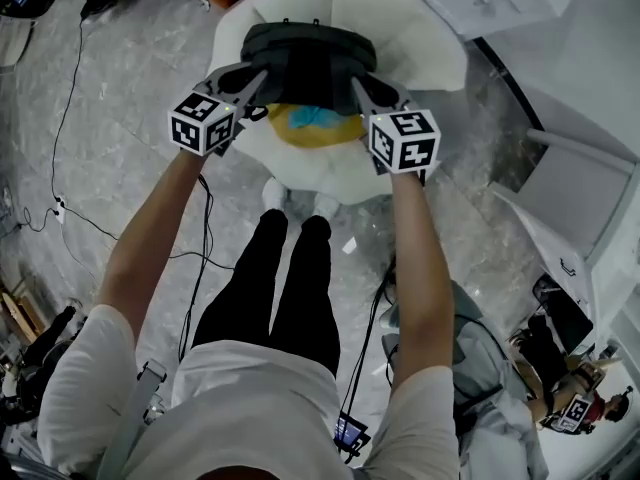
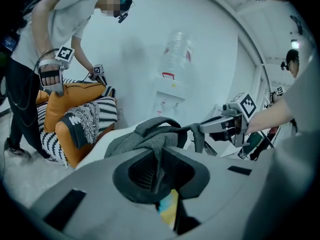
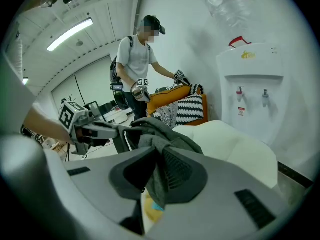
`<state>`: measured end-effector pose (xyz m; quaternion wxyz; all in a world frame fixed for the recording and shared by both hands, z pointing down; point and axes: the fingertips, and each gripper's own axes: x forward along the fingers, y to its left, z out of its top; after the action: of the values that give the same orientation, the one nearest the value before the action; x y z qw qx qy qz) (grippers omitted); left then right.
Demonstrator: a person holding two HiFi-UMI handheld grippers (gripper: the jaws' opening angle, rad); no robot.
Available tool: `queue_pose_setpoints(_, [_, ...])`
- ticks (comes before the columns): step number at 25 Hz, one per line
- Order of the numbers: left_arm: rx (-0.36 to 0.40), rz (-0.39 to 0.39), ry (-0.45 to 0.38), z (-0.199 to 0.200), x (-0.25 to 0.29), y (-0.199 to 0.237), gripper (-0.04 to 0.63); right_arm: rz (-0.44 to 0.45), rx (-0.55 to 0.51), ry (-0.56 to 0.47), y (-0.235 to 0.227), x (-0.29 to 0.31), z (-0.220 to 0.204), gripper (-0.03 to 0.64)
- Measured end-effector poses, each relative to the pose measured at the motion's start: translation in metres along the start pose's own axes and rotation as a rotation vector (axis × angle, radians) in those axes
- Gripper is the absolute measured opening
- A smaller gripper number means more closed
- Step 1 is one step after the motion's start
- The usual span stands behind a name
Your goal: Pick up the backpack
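both tools are pinched almost closed on cloth. my left gripper (image 2: 158, 166) has a thin fold of grey fabric squeezed between its ribbed pads, and my right gripper (image 3: 157, 173) bites a thicker fold the same way. between them hangs the backpack (image 1: 305, 63), a dark grey, slumping bag of woven cloth with looped straps and a top handle. it is directly above the seat of the white armchair (image 1: 430, 38). i judge it off the cushion, though its underside is hidden. it looks light and floppy, so i expect it to sag and swing between the two grips. fabric pinched like this could creep out of the pads, so a strap or the handle loop would be a surer hold. a yellow and blue patch (image 1: 310, 123) shows under the bag at the armchair's near edge, and i can't tell whether it belongs to the bag. the armchair is rounded, padded and matte. beyond the armchair stands a boxy white water dispenser (image 3: 252, 94). beside the armchair is an orange sofa (image 3: 170, 95) with striped knit cushions.
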<state>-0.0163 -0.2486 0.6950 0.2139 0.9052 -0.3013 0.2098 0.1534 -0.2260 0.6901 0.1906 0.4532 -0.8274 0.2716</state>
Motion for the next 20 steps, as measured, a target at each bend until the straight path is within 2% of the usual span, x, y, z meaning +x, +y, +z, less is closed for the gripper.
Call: queue_pose_setpoints(20, [0.051,-0.013,-0.109,0.064,-0.106,-0.088,0.037,0.007,-0.012,-0.131,0.082,-0.126,0.052,0.046])
